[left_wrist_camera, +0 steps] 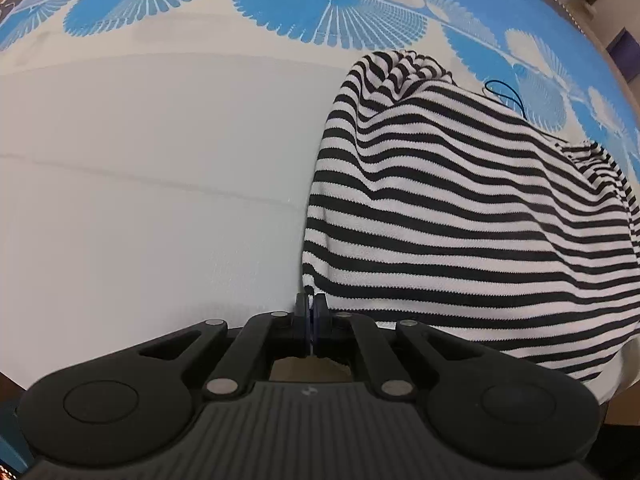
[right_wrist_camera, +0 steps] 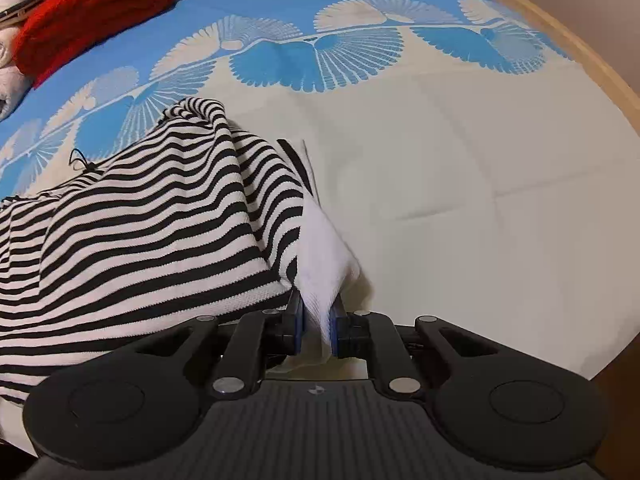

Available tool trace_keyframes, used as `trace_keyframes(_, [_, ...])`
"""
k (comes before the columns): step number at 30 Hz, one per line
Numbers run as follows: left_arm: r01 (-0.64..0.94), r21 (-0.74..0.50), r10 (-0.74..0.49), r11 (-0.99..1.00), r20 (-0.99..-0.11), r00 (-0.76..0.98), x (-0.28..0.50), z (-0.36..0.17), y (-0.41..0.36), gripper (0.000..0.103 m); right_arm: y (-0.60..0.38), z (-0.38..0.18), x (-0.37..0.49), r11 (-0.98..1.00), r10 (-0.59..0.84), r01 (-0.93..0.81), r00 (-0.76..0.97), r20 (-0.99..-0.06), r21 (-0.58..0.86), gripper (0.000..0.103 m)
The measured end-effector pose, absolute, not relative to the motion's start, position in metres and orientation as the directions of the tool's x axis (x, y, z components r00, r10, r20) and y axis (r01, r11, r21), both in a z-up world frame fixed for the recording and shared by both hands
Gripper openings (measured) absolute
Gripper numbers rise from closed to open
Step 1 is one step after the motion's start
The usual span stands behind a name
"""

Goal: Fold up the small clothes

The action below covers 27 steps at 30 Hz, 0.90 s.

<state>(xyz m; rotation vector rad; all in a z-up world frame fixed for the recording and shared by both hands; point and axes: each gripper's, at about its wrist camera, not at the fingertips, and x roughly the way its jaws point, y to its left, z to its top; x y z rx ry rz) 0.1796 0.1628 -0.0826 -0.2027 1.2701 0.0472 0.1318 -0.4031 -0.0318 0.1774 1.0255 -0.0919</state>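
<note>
A black-and-white striped garment (left_wrist_camera: 460, 216) lies on the tablecloth, filling the right half of the left wrist view. My left gripper (left_wrist_camera: 311, 308) is shut on the garment's lower left corner. In the right wrist view the same striped garment (right_wrist_camera: 132, 220) spreads over the left half. My right gripper (right_wrist_camera: 318, 316) is shut on a bunched white fold (right_wrist_camera: 326, 252) of the garment's right edge, lifted off the cloth.
The table is covered by a white cloth with blue fan prints (right_wrist_camera: 316, 56). A red folded garment (right_wrist_camera: 92, 8) and pale clothes lie at the far left in the right wrist view. The wooden table edge (right_wrist_camera: 580, 44) curves along the right.
</note>
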Motion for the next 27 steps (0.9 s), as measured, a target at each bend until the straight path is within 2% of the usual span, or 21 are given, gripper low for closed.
trace_keyframes(14, [-0.096, -0.065, -0.044, 0.993, -0.976, 0.215, 0.189, -0.102, 0.157, 0.002, -0.397, -0.041, 0.136, 0.986, -0.017, 0.155, 0.465, -0.885, 0.063, 0.012])
trace_keyframes(17, [-0.094, 0.001, 0.019, 0.996, -0.982, 0.190, 0.190, -0.107, 0.156, 0.002, -0.396, -0.041, 0.137, 0.987, -0.023, 0.150, 0.462, -0.887, 0.053, 0.014])
trace_keyframes(19, [-0.106, 0.037, 0.057, 0.994, -0.979, 0.197, 0.191, -0.106, 0.158, 0.007, -0.396, -0.041, 0.138, 0.986, -0.072, 0.167, 0.463, -0.884, 0.007, 0.027])
trace_keyframes(20, [-0.121, 0.038, 0.064, 0.992, -0.974, 0.216, 0.191, -0.103, 0.160, 0.019, -0.397, -0.040, 0.138, 0.982, -0.115, 0.188, 0.465, -0.878, -0.029, 0.046])
trace_keyframes(21, [-0.135, 0.041, 0.074, 0.990, -0.965, 0.253, 0.191, -0.098, 0.163, 0.026, -0.398, -0.038, 0.137, 0.975, -0.162, 0.214, 0.473, -0.866, -0.065, 0.057])
trace_keyframes(25, [-0.126, 0.038, 0.087, 0.991, -0.908, 0.410, 0.191, -0.071, 0.161, 0.029, -0.395, -0.020, 0.131, 0.956, -0.273, 0.248, 0.561, -0.782, -0.156, 0.051])
trace_keyframes(27, [-0.085, 0.014, 0.053, 0.996, -0.880, 0.472, 0.190, -0.060, 0.152, 0.029, -0.394, -0.012, 0.128, 0.961, -0.264, 0.236, 0.612, -0.746, -0.147, 0.051])
